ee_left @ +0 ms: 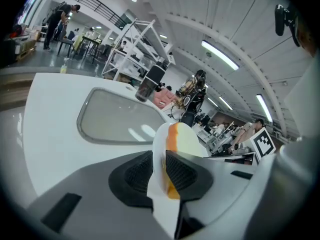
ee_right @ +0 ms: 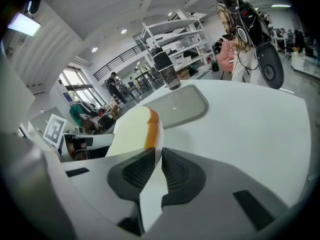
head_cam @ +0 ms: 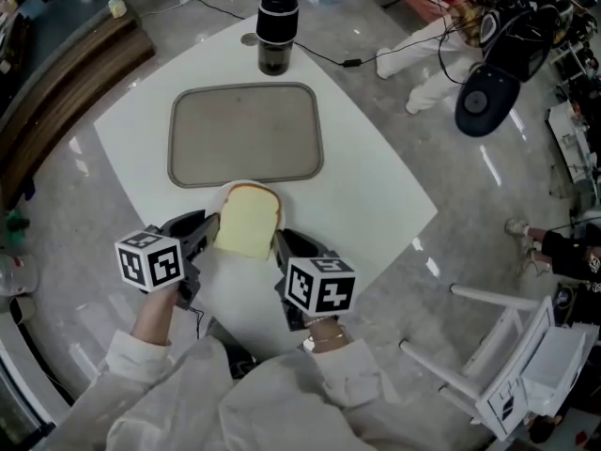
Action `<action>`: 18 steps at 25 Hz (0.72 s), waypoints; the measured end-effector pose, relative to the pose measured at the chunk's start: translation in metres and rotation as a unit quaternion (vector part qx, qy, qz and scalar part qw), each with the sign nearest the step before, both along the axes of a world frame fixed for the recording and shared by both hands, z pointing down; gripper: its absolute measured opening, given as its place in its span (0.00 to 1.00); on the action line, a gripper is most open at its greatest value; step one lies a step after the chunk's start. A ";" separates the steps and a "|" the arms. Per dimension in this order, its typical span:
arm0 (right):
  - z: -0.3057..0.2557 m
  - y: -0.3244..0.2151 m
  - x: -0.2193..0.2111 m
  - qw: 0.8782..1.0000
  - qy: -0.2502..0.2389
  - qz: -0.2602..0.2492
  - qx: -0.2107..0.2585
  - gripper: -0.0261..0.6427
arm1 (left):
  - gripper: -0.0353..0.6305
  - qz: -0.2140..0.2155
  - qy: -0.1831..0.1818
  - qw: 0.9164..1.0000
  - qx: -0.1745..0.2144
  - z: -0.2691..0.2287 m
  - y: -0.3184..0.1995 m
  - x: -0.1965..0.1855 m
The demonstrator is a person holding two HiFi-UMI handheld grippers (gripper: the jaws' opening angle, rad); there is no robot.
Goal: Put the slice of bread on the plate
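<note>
Two handheld grippers are holding a small white plate (head_cam: 235, 187) between them over a white counter (head_cam: 376, 205). A slice of bread (head_cam: 249, 219), pale with a brown crust, is lying on the plate and covering most of it. The left gripper (head_cam: 208, 228) is clamping the plate's left rim, with its jaws closed tight on the thin white edge. The right gripper (head_cam: 285, 242) is clamping the opposite rim in the same way. The bread is sitting between the two grippers, just past their jaw tips. Beyond both grippers, farther across the counter, a grey tray (head_cam: 246, 87) is lying flat. A black cylindrical container (head_cam: 277, 28) is standing behind the tray's far edge.
</note>
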State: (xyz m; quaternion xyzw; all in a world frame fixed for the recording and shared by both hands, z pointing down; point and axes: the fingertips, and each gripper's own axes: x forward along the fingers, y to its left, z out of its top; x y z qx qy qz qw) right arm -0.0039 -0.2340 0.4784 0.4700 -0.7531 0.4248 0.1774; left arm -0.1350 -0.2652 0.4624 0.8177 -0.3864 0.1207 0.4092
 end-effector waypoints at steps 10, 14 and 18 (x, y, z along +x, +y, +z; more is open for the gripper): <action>-0.010 -0.070 -0.009 0.998 -0.004 0.066 0.022 0.11 | 0.18 0.039 0.018 0.999 0.021 -0.010 -0.074 -0.008; -0.011 -0.103 -0.010 0.996 -0.001 0.089 0.031 0.11 | 0.18 0.053 0.023 0.998 0.026 -0.009 -0.103 -0.009; -0.005 -0.132 -0.010 0.994 0.001 0.102 0.034 0.11 | 0.18 0.075 0.011 0.997 0.035 -0.003 -0.132 -0.009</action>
